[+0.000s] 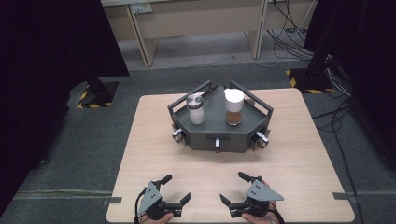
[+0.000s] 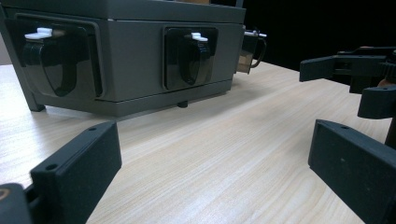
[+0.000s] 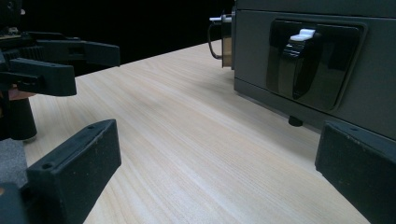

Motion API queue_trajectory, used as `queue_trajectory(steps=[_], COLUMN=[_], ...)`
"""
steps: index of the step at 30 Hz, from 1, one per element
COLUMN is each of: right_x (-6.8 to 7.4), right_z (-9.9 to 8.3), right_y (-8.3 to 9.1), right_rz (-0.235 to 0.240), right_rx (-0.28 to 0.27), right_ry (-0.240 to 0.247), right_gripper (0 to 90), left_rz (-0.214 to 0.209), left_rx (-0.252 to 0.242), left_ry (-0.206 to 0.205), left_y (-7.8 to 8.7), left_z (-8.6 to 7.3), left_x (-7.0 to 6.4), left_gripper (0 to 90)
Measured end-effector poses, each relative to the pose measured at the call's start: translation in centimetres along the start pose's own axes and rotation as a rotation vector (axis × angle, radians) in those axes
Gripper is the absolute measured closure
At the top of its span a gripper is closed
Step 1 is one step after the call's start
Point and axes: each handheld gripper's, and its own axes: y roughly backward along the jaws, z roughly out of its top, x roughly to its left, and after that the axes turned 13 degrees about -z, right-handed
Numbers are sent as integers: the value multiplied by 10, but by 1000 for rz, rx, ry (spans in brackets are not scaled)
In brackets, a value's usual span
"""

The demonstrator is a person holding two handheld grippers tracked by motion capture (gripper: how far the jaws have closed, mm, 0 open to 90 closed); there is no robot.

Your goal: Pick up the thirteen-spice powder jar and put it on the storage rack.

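A dark grey box-like tray [image 1: 205,138] stands at the middle of the wooden table [image 1: 149,140]. On it are a metal-lidded shaker of white grains [image 1: 196,109] and a white-lidded jar of brown powder [image 1: 234,107]. Its front walls carry latches [image 1: 217,143]. My left gripper [image 1: 176,188] rests open near the table's front edge, left of centre. My right gripper [image 1: 233,188] rests open beside it, right of centre. In the left gripper view the open jaws [image 2: 212,168] frame bare table before the tray [image 2: 135,60]. The right gripper view's jaws [image 3: 217,168] stand equally wide, with the tray [image 3: 373,70] at right.
Black latches with white tabs [image 2: 191,56] [image 3: 299,60] sit in the tray's side panels. Bare tabletop lies between the grippers and the tray. Beyond the table are a grey floor, desk legs [image 1: 144,42], cables [image 1: 289,37] and dark stands with hazard tape [image 1: 93,100].
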Motion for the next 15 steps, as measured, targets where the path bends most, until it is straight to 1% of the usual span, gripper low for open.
queue_trajectory(steps=[15], right_x=[-1], right_z=[0], right_y=[1], right_rz=[-1], right_rx=[-3], right_ry=[-10], right_gripper=[4], left_rz=[0], left_rx=[0], left_ry=[0], left_y=[0], left_z=[0], left_x=[0], left_gripper=[19])
